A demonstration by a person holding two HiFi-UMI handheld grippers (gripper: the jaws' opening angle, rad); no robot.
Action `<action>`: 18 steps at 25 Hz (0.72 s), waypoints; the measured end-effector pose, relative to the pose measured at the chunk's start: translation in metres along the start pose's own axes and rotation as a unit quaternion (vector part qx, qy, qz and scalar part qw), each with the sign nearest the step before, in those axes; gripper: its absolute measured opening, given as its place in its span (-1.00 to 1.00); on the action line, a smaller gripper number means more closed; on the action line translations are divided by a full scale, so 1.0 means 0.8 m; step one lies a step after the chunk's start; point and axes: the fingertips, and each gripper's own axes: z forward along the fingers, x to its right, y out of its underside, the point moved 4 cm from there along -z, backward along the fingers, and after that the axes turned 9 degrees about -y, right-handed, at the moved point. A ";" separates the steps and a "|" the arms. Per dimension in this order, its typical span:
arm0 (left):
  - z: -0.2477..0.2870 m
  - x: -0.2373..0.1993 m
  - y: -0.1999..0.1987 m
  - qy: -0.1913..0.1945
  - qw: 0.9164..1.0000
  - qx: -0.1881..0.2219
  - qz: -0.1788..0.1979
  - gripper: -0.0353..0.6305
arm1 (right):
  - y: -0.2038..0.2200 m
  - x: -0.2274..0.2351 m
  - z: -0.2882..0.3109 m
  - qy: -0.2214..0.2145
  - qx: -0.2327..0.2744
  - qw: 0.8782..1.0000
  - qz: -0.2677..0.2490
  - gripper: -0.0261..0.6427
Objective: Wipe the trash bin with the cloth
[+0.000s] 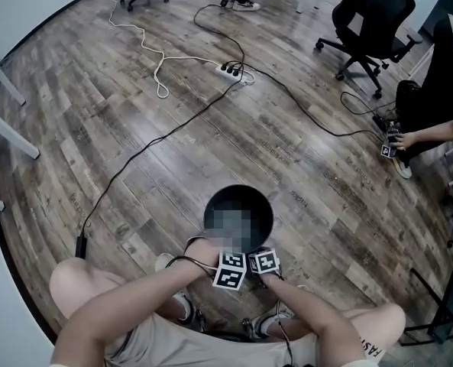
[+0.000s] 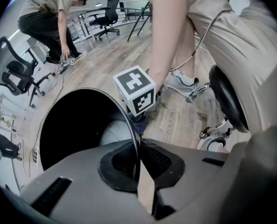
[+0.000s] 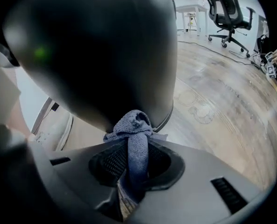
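Observation:
The black round trash bin stands on the wood floor just in front of my knees. My left gripper is at the bin's near edge. In the left gripper view its jaws are shut on the thin rim, beside the dark opening. My right gripper is close beside it on the right. That gripper is shut on a blue-grey cloth. The bunched cloth touches the bin's outer wall. The right gripper's marker cube shows just outside the rim.
A power strip with white and black cables lies further out on the floor. Office chairs stand at the back right, and a person's hand reaches in at the right. My shoes and a stool base are close behind the bin.

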 end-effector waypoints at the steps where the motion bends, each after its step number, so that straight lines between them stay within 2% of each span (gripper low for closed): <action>1: 0.000 0.000 -0.002 -0.002 1.000 -0.002 -0.006 -0.82 | 0.006 0.005 0.010 -0.004 0.001 1.000 0.007 -0.69; 4: 0.002 0.001 -0.004 -0.008 1.000 -0.007 -0.023 -0.82 | 0.011 0.012 0.023 -0.021 0.013 0.999 0.032 -0.69; 7: 0.002 -0.002 -0.001 -0.003 0.999 -0.010 -0.034 -0.82 | 0.001 0.012 0.023 -0.035 0.010 0.999 0.026 -0.69; 10: 0.002 0.004 -0.007 0.027 0.999 -0.003 -0.038 -0.79 | 0.003 0.008 0.003 -0.039 -0.010 0.998 0.041 -0.69; 11: 0.000 0.008 -0.009 0.046 0.998 0.002 -0.037 -0.63 | 0.005 0.004 -0.007 -0.040 -0.019 0.998 0.042 -0.69; 12: -0.003 0.013 -0.010 0.065 0.997 0.006 -0.029 -0.41 | 0.006 -0.003 -0.019 -0.044 -0.031 0.998 0.036 -0.69; 13: -0.006 0.016 -0.007 0.077 0.997 0.006 -0.011 -0.33 | 0.007 -0.011 -0.031 -0.049 -0.044 0.997 0.026 -0.69; 16: -0.007 0.016 0.025 0.066 0.996 -0.027 0.061 -0.29 | -0.003 -0.035 -0.066 -0.068 -0.059 0.996 -0.003 -0.69; 18: -0.003 0.010 0.047 0.055 0.994 -0.047 0.079 -0.29 | -0.017 -0.046 -0.094 -0.074 -0.053 0.996 -0.008 -0.69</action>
